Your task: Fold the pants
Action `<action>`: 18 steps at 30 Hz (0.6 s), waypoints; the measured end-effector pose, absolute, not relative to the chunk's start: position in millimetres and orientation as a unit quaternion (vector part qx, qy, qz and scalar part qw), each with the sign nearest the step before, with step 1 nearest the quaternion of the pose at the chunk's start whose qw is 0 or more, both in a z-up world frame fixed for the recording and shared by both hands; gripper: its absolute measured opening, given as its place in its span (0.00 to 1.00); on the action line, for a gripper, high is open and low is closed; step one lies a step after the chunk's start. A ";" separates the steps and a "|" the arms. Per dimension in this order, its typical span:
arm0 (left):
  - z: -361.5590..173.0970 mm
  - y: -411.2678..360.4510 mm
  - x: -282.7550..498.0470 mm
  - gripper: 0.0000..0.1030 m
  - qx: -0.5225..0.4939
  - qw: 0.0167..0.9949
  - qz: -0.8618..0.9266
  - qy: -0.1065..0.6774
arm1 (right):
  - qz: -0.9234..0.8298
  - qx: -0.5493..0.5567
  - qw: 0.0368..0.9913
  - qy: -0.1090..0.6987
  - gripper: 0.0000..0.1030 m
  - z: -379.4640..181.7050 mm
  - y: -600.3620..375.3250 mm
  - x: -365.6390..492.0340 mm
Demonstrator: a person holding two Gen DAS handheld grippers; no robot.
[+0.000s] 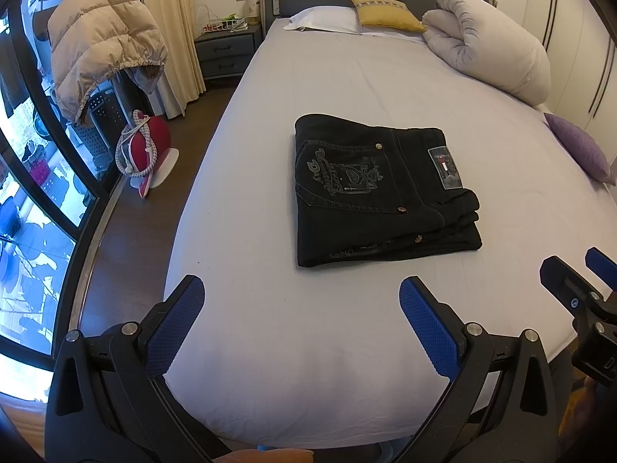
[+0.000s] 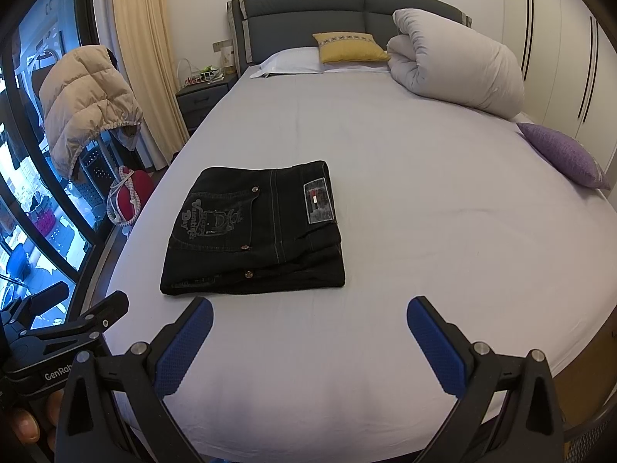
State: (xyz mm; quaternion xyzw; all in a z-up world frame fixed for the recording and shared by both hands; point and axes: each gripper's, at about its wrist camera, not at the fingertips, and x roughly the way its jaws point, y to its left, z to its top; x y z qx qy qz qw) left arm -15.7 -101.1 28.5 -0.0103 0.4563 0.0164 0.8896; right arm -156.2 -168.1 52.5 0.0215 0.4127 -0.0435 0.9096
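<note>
- The bed [image 1: 347,328] stretches out ahead of me, its pale sheet smooth.
- The black pants [image 1: 380,196] lie folded in a compact stack mid-mattress, back pocket up.
- My left gripper [image 1: 302,301] hovers short of them, fingers spread, empty.
- My right gripper [image 2: 310,322] sits alongside, likewise apart, gripping nothing.

A home bedroom. A wide bed [image 2: 385,193] under a pale sheet fills the room, with a padded grey headboard [image 2: 308,11] at its far edge. At that edge lie a white pillow [image 2: 289,59], a yellow cushion [image 2: 349,48] and a rolled duvet [image 2: 455,65]. A nightstand [image 2: 200,96] stands beside the headboard, cream curtains [image 2: 142,58] hang left, wardrobe doors [image 2: 559,58] line the right wall.
</note>
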 end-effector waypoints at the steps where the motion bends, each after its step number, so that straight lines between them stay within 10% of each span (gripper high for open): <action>1: 28.3 -101.0 -15.7 1.00 -0.011 0.889 0.015 0.457 | -0.043 0.022 0.910 0.413 1.00 52.5 -168.2 -156.2; 18: 26.6 -100.3 -14.8 1.00 -0.007 0.887 0.014 0.461 | -0.042 0.024 0.908 0.416 1.00 50.4 -169.2 -156.6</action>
